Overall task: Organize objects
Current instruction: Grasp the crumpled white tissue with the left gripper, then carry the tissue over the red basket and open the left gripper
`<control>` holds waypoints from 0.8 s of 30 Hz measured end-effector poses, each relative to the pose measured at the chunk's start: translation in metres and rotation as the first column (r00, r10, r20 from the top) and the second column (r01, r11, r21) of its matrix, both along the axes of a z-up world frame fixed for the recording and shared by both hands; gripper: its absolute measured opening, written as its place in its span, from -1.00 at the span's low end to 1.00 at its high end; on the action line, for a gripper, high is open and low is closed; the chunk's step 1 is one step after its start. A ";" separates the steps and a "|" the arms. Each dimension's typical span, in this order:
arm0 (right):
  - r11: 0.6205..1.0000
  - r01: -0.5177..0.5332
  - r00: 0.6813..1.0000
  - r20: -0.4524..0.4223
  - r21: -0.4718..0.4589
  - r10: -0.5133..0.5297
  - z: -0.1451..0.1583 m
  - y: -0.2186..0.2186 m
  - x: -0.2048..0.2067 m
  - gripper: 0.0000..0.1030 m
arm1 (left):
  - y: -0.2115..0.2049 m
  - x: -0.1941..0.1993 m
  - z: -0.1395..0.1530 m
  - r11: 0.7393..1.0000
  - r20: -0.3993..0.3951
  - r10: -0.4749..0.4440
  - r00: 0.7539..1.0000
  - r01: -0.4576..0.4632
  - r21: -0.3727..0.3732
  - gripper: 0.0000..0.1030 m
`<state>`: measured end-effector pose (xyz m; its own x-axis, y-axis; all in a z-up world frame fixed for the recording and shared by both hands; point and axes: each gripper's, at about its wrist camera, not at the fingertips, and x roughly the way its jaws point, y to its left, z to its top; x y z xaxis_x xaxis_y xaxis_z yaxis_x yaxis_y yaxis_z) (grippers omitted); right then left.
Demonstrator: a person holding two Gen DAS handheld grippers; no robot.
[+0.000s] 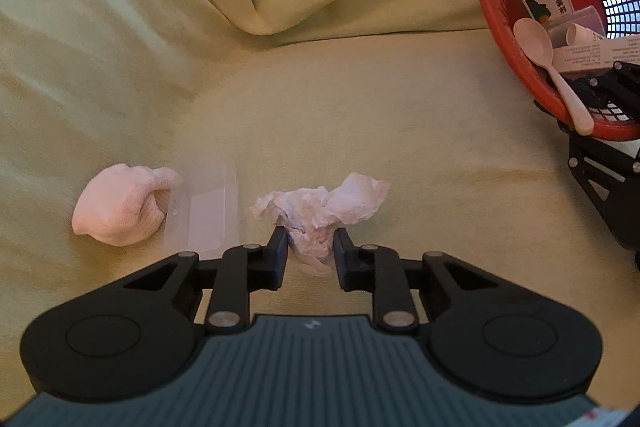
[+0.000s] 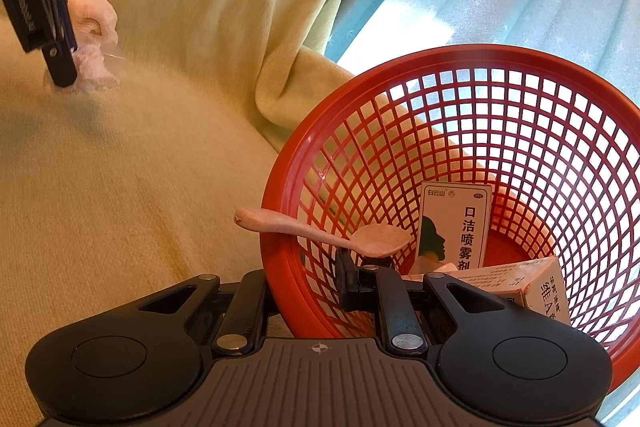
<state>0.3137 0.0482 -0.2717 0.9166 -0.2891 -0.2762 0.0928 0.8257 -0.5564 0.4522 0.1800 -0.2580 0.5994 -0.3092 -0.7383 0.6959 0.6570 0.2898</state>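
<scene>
Left wrist view: the left hand-held gripper [image 1: 308, 247] is clamped on the crumpled tissue [image 1: 324, 211], which lies on the yellow-green blanket [image 1: 360, 107], so the pick-up step is in hand. Next comes lifting and carrying it to the red basket [image 1: 504, 39]. A rolled pink sock [image 1: 116, 203] and clear wrapper [image 1: 208, 215] wait beside it.

Right wrist view: the right hand-held gripper [image 2: 308, 287] pinches the basket rim, tilting it; only this view shows that grip clearly. Inside are a spoon [image 2: 320, 231] and medicine boxes [image 2: 456, 227].
</scene>
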 end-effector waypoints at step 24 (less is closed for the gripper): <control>1.000 -0.001 1.000 0.000 0.000 0.001 0.000 0.000 -0.001 -0.76 | -0.032 -0.032 0.067 0.988 0.084 -0.097 0.992 0.106 -0.111 -0.61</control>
